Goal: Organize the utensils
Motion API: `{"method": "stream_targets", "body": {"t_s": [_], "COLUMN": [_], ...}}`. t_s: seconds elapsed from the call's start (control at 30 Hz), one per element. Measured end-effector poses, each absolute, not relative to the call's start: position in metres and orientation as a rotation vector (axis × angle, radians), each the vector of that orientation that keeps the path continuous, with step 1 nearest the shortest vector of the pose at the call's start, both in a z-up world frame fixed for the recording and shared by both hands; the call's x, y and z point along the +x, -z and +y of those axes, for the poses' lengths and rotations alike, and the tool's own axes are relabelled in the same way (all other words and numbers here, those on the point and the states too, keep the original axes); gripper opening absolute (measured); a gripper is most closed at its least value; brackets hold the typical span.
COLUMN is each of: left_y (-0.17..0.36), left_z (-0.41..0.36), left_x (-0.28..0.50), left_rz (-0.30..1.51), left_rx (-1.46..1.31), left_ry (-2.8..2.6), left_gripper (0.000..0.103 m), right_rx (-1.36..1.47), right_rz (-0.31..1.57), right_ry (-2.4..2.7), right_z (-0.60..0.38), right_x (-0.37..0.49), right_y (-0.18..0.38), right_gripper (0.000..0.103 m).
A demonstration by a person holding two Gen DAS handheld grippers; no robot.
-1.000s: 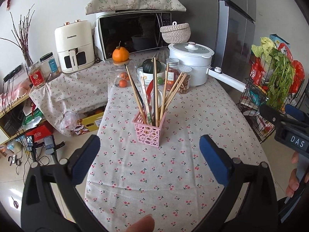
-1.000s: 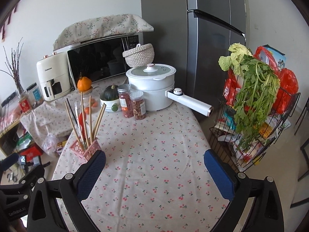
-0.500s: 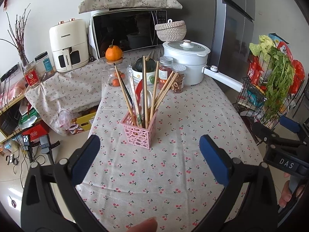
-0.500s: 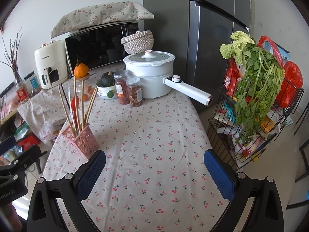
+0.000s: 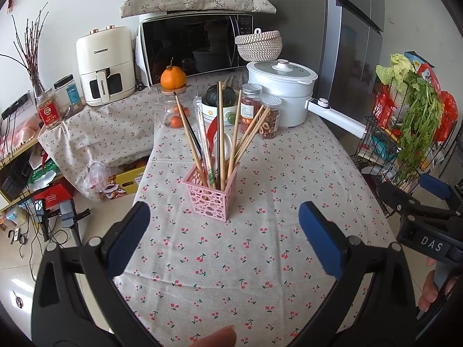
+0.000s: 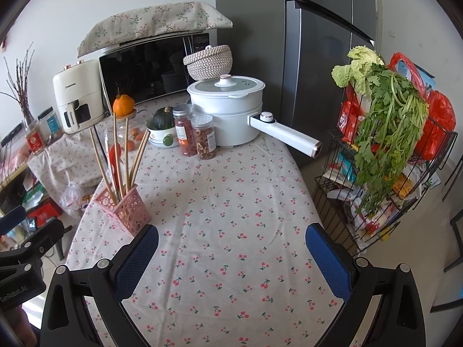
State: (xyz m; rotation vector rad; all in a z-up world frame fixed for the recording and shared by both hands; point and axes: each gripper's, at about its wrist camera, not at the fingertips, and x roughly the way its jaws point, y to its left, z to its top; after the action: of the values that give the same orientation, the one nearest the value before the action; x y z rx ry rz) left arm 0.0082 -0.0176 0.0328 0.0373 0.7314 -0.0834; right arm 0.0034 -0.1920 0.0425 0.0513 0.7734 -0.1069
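**On the cherry-print table: utensil basket sitting dead ahead of the left gripper**

Across the cherry-print tablecloth (image 5: 260,260) nothing loose is showing; every utensil visible is already standing in the pink lattice basket (image 5: 209,199). Behind it, white electric pot (image 5: 280,95), two spice jars (image 5: 260,110) and a bowl with a green squash (image 5: 215,101) are crowding the far end, well apart from the basket.

Left gripper (image 5: 222,234) is hovering spread wide, holding nothing, with the basket sitting straight ahead between the two blue pads, near but not touching. Right gripper (image 6: 231,253) is also gaping wide and empty; from its camera the basket (image 6: 126,209) is lying off to the left, just beside the left pad (image 6: 136,260), so this gripper is pointing past it at bare cloth. Judging from that, the left one is lined up better for the next reach.

Wooden chopsticks (image 5: 231,136) are standing roughly upright, fanning outward at the tops, long axis near vertical and leaning slightly in different directions. A wrapped pair (image 5: 204,141), a red-handled piece (image 5: 212,128) and a white spoon (image 5: 227,147) are sharing the basket. Any grasp is probably needing to come at the shafts from the side, above the rim, with jaws closing across the stick. Fanned tips are looking easy to snag.
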Motion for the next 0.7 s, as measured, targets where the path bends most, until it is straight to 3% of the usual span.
{"method": "stream_targets", "body": {"t_s": [0.7], "left_y": [-0.0325], "left_z": [-0.0172], "left_x": [0.0071], "left_rz": [0.728], "left_rx": [0.032], "left_ry": [0.087], "left_gripper": [0.102], "right_rx": [0.050], "right_rz": [0.790], "right_ry": [0.085], "right_z": [-0.1908], "right_x": [0.0067], "right_y": [-0.0381], "right_gripper": [0.102]}}
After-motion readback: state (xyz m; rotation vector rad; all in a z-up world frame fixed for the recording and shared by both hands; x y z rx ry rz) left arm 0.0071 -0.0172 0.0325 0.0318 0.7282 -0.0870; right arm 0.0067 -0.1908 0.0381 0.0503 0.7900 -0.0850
